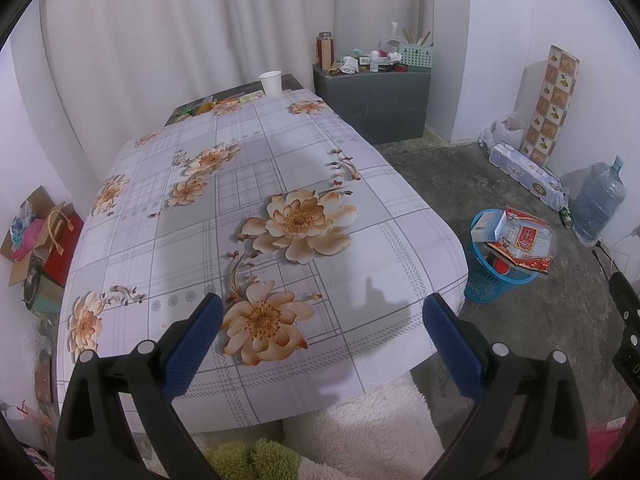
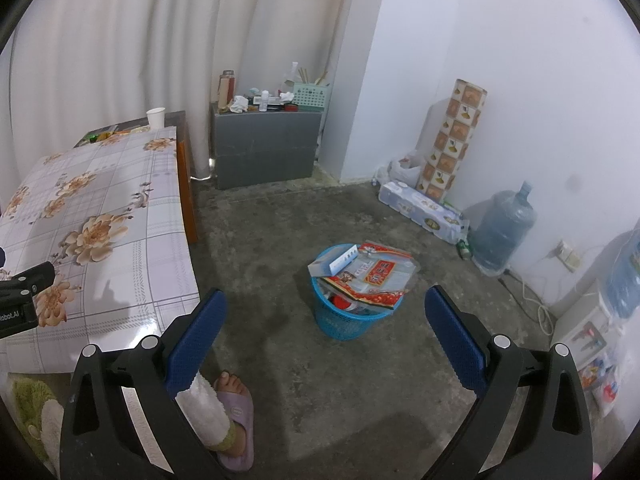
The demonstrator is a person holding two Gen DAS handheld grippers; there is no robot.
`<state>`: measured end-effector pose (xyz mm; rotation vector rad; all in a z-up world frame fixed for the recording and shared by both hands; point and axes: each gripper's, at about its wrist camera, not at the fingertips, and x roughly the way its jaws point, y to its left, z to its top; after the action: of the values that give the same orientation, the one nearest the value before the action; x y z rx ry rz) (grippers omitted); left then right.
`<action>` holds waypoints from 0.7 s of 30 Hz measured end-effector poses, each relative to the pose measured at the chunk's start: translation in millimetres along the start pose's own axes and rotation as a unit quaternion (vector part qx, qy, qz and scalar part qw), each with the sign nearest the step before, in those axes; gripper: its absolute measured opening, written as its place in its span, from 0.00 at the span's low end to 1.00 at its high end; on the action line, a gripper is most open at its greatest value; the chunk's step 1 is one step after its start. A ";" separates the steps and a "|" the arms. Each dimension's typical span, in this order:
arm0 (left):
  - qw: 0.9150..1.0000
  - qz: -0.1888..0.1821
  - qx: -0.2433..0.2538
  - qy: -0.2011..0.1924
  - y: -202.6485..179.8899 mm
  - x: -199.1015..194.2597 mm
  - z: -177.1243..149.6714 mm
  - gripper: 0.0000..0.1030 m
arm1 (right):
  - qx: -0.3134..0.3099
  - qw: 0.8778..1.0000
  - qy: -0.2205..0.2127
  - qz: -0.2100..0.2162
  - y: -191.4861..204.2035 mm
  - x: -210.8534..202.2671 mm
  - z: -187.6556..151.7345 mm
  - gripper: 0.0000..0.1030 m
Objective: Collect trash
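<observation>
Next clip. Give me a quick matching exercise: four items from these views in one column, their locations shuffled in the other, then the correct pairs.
Items:
1. paper cup
2. snack bag
3. water jug
4. green basket

Places:
A. on the grey cabinet
B. on the floor by the right wall
C. at the table's far end
D. on top of the blue bin

Pairs: 1-C, 2-D, 3-B, 4-A
</observation>
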<state>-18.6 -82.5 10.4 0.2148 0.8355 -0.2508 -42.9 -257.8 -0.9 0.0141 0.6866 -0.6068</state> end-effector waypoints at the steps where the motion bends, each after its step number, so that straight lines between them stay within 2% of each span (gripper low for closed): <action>1: 1.000 0.000 0.000 0.000 0.4 0.5 0.4 0.95 | 0.000 1.000 0.000 0.000 0.0 0.0 0.1 0.92; 21: 1.000 -0.003 -0.002 0.006 2.0 1.4 -0.2 0.95 | 0.000 1.000 0.000 0.000 0.9 -0.9 -0.5 0.92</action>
<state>-17.2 -80.7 9.4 0.2100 0.8481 -0.2536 -43.3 -256.5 -0.9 0.0140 0.6858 -0.6077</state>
